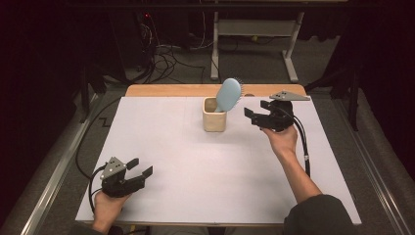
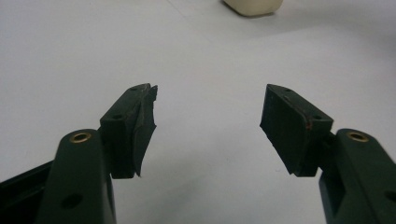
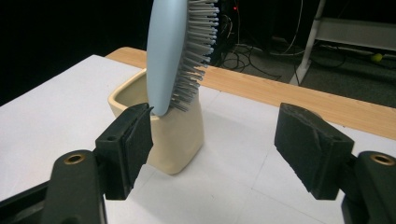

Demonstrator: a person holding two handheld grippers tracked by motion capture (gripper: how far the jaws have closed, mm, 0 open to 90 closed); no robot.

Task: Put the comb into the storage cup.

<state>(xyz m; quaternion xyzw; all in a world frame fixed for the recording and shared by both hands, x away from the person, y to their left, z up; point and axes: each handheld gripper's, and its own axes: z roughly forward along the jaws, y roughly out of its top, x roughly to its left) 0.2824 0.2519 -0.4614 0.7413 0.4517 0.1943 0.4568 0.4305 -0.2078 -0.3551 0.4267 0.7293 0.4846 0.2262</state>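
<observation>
A pale blue hairbrush point(image 1: 228, 94) stands handle-down in a cream square cup point(image 1: 214, 115) at the back middle of the white table. In the right gripper view the hairbrush point(image 3: 169, 51) leans over the rim of the cup point(image 3: 177, 140), bristles facing right. My right gripper point(image 1: 251, 115) hovers just right of the cup, jaws apart with nothing between them, apart from the brush. In the right gripper view my right gripper point(image 3: 212, 149) frames the cup's right side. My left gripper point(image 1: 140, 167) rests open at the front left, and in its own view my left gripper point(image 2: 208, 123) holds nothing.
The white table sheet point(image 1: 186, 166) lies on a wooden board whose far edge point(image 1: 166, 90) shows behind the cup. Beyond the table are cables point(image 1: 161, 58) and a white desk frame point(image 1: 254, 34) on the floor. The cup's base point(image 2: 253, 5) shows far ahead of the left gripper.
</observation>
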